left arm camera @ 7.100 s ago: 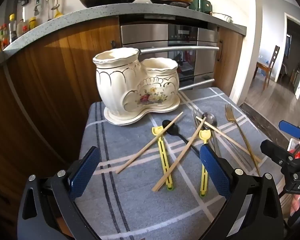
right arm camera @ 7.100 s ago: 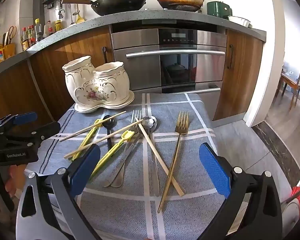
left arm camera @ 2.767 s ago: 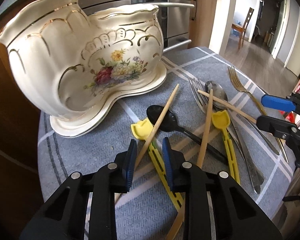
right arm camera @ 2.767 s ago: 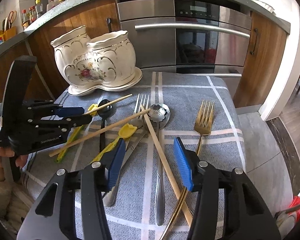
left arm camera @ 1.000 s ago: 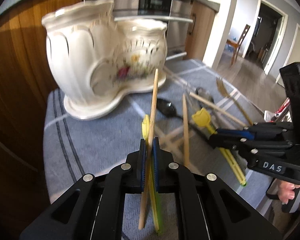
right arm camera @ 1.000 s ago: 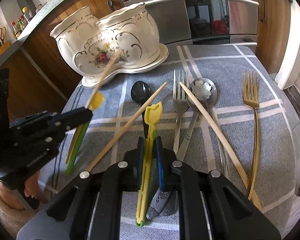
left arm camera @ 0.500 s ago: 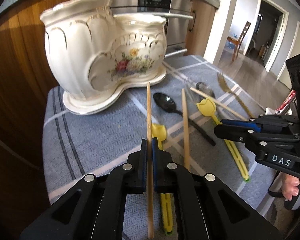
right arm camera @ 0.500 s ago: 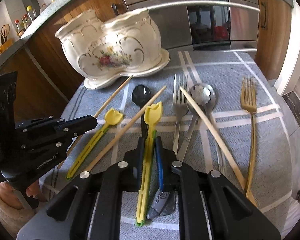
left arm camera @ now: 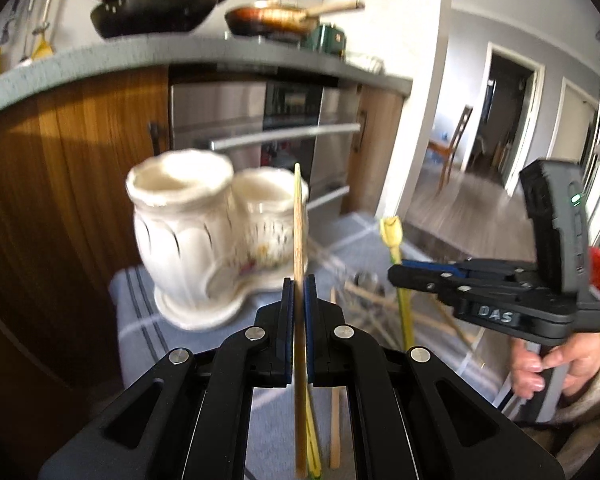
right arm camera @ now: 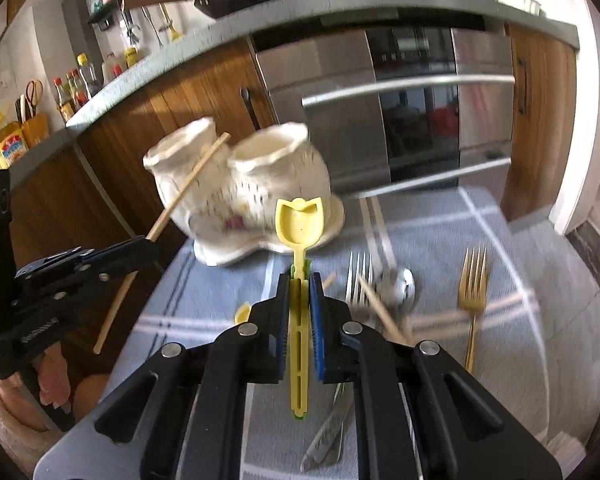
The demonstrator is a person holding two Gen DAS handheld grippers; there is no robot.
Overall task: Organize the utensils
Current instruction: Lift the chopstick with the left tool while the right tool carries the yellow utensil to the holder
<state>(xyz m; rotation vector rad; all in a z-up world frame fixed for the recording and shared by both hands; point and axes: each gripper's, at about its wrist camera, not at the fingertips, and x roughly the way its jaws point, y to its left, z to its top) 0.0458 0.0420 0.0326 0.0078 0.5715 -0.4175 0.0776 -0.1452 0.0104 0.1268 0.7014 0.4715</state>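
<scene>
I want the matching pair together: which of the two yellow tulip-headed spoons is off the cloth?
The yellow tulip spoon clamped upright in the right gripper; the other yellow spoon lies on the cloth.

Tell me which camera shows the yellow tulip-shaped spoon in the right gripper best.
The right wrist view: the yellow tulip spoon faces the camera, bowl and slotted handle clear, clamped in the right gripper. The left wrist view shows it only side-on, small and blurred, sticking up from the right gripper.

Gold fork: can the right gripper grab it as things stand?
Probably not yet. The right gripper is shut on the yellow tulip-tipped utensil, so its jaws are occupied. The gold fork itself lies uncovered on the cloth, at the right of the pile.
</scene>
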